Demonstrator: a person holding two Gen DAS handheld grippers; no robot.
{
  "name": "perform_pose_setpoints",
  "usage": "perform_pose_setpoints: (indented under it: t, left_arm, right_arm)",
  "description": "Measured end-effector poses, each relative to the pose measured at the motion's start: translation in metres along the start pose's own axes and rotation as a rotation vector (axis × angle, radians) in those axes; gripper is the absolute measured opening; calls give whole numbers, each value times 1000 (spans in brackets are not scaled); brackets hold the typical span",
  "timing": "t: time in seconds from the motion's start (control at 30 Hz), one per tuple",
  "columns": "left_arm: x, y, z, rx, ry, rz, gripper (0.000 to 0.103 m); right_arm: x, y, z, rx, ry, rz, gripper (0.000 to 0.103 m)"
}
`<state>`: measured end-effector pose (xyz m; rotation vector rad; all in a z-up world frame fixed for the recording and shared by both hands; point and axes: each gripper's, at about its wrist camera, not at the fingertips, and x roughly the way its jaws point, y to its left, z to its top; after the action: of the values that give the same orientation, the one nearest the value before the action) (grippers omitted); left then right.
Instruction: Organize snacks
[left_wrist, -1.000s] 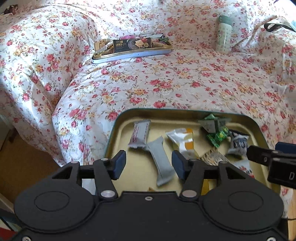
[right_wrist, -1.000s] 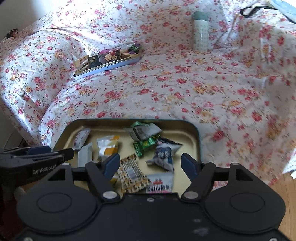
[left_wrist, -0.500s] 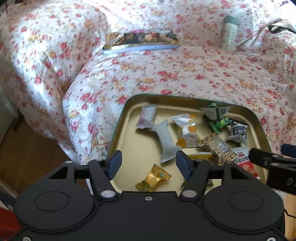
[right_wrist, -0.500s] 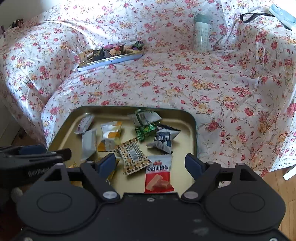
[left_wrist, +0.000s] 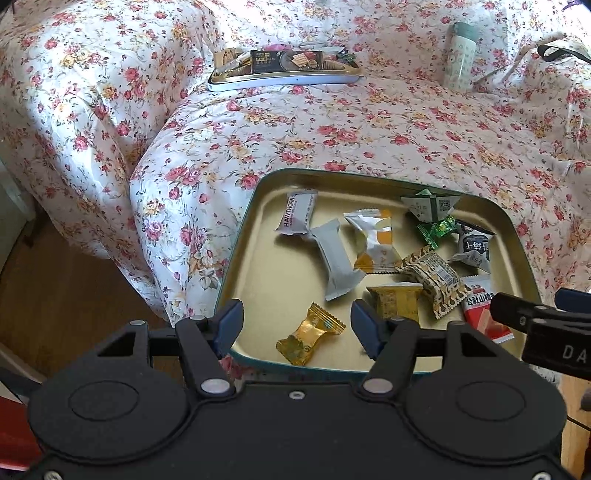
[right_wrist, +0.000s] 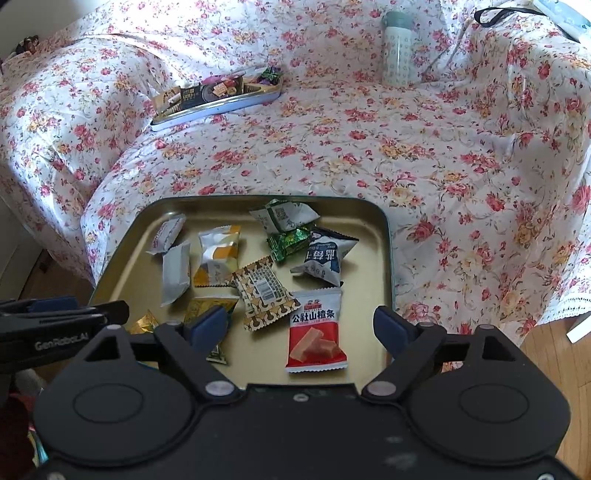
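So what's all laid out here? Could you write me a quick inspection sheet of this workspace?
Surface: floral sheet draped over a sofa or bed.
Job's things: near tray, gold inside, holds loose wrapped snacks, among them a red packet and a gold candy. Far tin already holds several packs.
Clutter: pale green bottle standing on the sheet.
Grippers: left gripper open above the gold candy, holding nothing. Right gripper above the red packet, jaws opening, pads clear of it.
Cables: black strap at the far right; whether it is a cable I cannot tell.
Surroundings: wooden floor beside the sheet.
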<state>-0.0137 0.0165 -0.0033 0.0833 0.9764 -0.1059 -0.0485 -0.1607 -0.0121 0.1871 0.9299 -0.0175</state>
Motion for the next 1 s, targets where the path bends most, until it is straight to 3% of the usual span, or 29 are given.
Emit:
perform_pose_setpoints:
  t: [0.53, 1.0]
  left_arm:
    - [-2, 10, -2, -33, 19, -1, 67]
    - [-4, 10, -2, -32, 14, 0, 67]
  right_arm:
    - [2, 8, -3, -41, 22, -73, 98]
    - [-4, 12, -4, -75, -11, -89, 98]
